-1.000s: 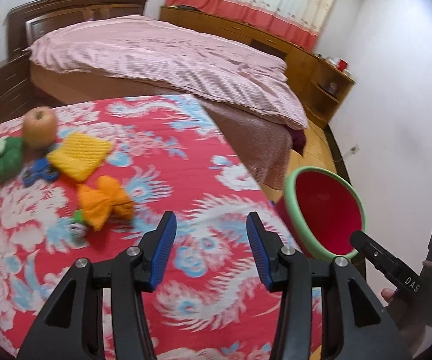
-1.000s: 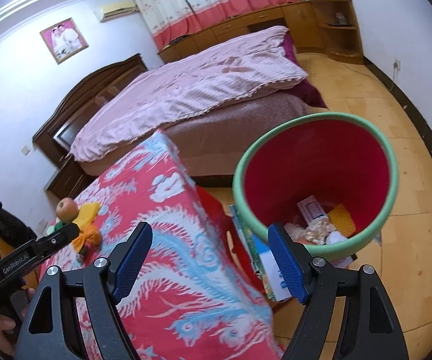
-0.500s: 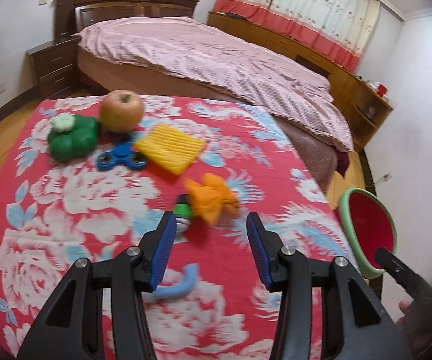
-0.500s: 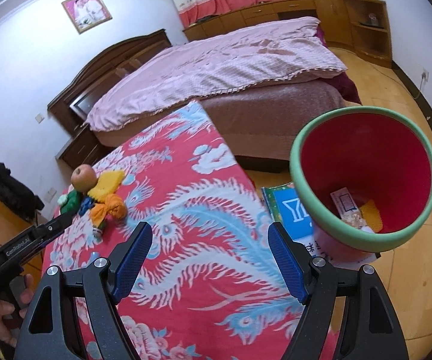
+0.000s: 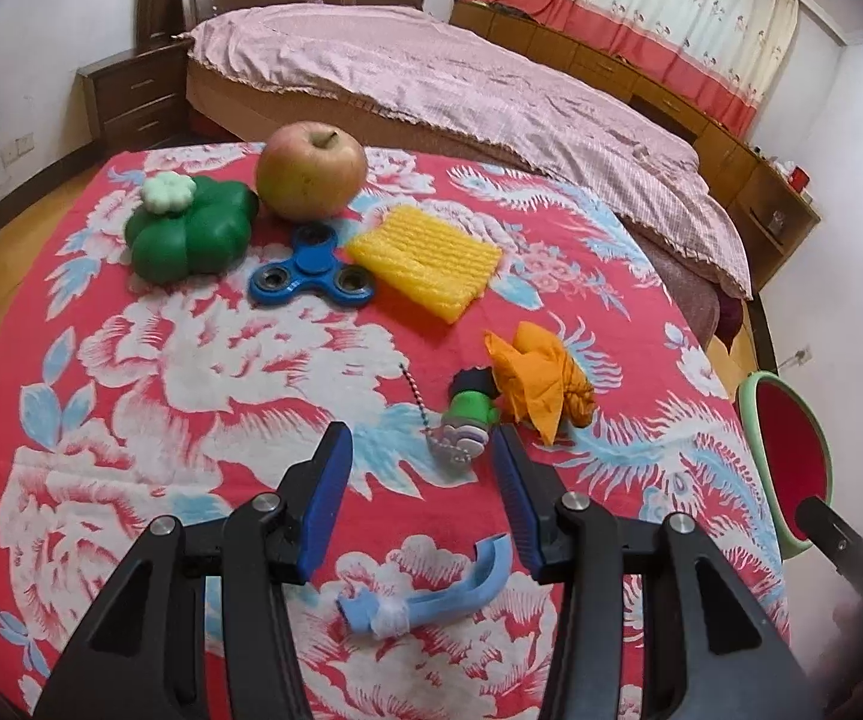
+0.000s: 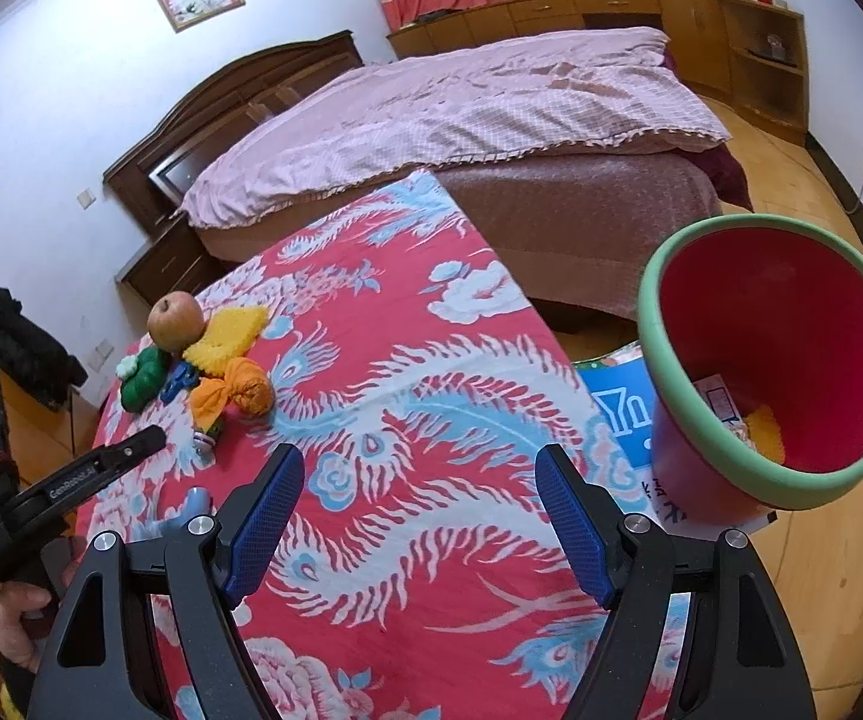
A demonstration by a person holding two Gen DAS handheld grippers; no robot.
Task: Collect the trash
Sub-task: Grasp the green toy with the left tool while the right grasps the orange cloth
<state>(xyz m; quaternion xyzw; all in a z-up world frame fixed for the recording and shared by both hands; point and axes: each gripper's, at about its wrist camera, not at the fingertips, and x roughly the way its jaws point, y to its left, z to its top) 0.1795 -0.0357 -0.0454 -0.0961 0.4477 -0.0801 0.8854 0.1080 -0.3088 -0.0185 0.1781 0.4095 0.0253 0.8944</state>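
**Two empty grippers, trash spread out ahead**

Left wrist view first: my left gripper (image 5: 419, 456) hangs over the red floral cloth (image 5: 191, 372), jaws parted, nothing between them. I'm tilted down because the scraps lie flat: a blue scrap (image 5: 431, 600) just under my fingers, an orange wrapper (image 5: 542, 381) beside a small green toy (image 5: 467, 420), a yellow foam piece (image 5: 428, 261) farther off. An apple (image 5: 310, 171), a blue spinner (image 5: 311, 276) and a green clover-shaped thing (image 5: 191, 234) sit at the far end; keepers, I'd judge.

Right wrist view now: my right gripper (image 6: 419, 510) is spread wide and empty, near the table edge. The bin (image 6: 773, 360) stands on the floor just beside the table, tipped toward me, some litter already inside, so drops should be short.
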